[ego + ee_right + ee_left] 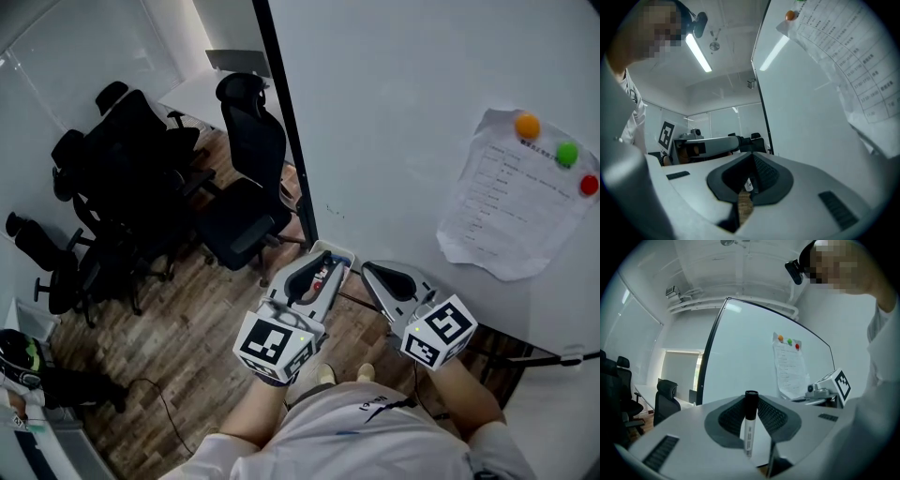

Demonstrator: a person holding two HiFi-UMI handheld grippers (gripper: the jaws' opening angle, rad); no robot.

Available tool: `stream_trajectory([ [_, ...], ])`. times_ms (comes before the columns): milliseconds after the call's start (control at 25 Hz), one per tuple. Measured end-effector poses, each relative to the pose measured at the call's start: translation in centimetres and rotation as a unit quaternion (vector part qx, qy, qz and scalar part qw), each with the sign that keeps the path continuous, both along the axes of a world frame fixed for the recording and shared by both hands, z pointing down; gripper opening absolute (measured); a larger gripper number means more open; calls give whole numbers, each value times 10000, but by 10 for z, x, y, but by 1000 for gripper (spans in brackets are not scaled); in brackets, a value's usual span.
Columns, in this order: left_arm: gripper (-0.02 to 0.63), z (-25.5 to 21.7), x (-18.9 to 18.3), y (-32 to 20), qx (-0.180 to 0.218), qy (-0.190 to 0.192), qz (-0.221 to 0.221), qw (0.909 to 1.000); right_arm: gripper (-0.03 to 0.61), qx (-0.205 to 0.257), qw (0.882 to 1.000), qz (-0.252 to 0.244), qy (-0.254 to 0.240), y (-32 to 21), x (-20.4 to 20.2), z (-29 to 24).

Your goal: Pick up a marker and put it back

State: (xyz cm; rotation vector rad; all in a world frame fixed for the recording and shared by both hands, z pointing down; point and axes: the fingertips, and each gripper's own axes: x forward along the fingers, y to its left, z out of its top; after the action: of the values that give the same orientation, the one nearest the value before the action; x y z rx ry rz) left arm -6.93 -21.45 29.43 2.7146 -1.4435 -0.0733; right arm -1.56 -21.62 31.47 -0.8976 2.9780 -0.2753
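Observation:
A whiteboard marker (749,427) with a white barrel and black cap stands upright between the ribbed pads of my left gripper (750,401), which is shut on it. In the head view the same marker (322,274) shows between the fingers of the left gripper (323,262), just in front of the whiteboard (412,141). My right gripper (375,272) is held level beside it on the right, with its jaws together and nothing in them. In its own view the right gripper (752,173) shows only a thin slit over the floor.
A printed sheet (516,197) hangs on the whiteboard under three coloured magnets. The board's black edge (286,122) runs down the middle. Several black office chairs (141,187) stand on the wooden floor (187,347) to the left, with a white desk (202,94) behind them.

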Motion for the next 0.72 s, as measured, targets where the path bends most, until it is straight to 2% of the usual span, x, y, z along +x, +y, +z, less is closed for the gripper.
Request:
stream_trajectory([
  [480, 89, 60, -8, -24, -160, 83, -131, 9998, 14, -294, 9994, 127, 151, -3, 2, 25],
  [720, 87, 113, -2, -39, -205, -206, -93, 9995, 14, -546, 9979, 227, 253, -10, 5, 46],
])
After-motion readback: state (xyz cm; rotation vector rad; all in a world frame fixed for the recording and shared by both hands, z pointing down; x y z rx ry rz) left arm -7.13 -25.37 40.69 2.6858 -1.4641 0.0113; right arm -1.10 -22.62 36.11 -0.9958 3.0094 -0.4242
